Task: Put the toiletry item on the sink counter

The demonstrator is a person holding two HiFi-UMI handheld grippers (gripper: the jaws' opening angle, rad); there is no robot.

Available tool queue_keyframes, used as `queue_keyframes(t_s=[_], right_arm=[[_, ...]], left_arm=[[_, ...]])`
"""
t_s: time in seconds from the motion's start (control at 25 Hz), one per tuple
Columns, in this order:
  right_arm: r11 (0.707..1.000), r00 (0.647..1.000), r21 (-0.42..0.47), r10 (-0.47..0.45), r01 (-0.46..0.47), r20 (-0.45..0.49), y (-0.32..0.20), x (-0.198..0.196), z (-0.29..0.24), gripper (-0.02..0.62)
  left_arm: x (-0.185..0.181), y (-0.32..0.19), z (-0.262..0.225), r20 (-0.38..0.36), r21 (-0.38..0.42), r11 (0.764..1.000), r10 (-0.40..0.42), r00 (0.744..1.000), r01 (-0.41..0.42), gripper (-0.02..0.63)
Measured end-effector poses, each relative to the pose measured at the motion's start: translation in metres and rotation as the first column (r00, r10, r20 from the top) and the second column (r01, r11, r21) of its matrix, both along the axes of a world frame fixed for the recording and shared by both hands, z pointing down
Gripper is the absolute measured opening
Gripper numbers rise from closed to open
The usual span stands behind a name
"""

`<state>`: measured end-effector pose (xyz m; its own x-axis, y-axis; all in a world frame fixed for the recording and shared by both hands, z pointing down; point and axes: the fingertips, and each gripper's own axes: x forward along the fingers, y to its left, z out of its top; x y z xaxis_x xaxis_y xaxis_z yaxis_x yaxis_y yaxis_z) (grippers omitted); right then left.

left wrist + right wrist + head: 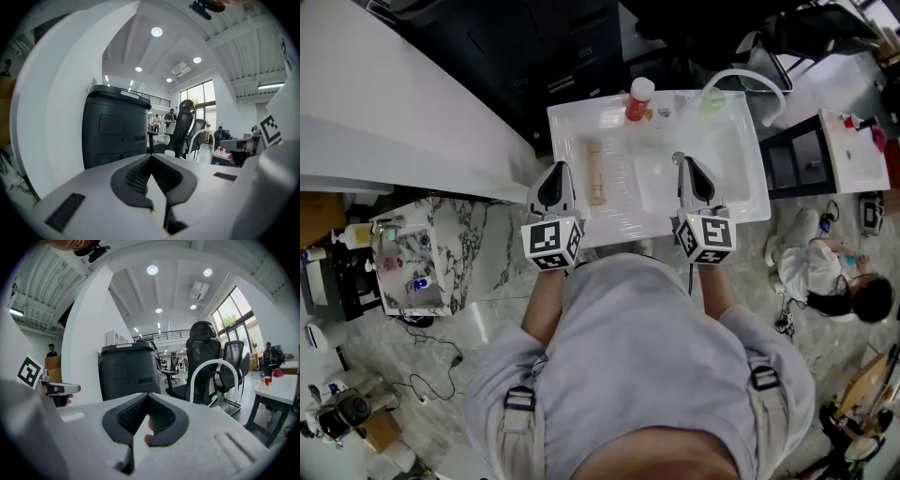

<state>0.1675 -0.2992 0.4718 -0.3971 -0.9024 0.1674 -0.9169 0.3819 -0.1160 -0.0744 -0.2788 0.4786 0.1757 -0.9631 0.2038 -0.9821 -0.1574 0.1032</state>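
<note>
**Both tongs closed and empty at the sink**

The left gripper (pixel 557 171) and right gripper (pixel 685 165) hover at the sink's (pixel 741 202) near edge, jaws together, holding nothing. A red bottle (pixel 637 101) stands on its back ledge, upper centre. A pale stick-shaped item (pixel 595 173) lies left of the basin. The bottle looks light, rigid and smooth, so grip its body below the cap.

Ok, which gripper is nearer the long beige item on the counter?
Left. The left gripper sits just left of the beige item; the right gripper is farther right, by the basin.
</note>
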Motion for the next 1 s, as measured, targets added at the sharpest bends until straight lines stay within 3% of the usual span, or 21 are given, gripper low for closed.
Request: queue_keyframes(t_s=[0.6, 1.0], right_arm=[[0.999, 1.000, 0.026, 0.018, -0.018, 0.002, -0.003, 0.006, -0.007, 0.002], [0.999, 1.000, 0.041, 0.025, -0.025, -0.013, -0.002, 0.006, -0.008, 0.002]], left_arm=[[-0.001, 0.003, -0.054, -0.014, 0.121, 0.993, -0.014, 1.000, 0.016, 0.006], [-0.002, 0.005, -0.051, -0.017, 0.118, 0.993, -0.013, 1.000, 0.015, 0.006]])
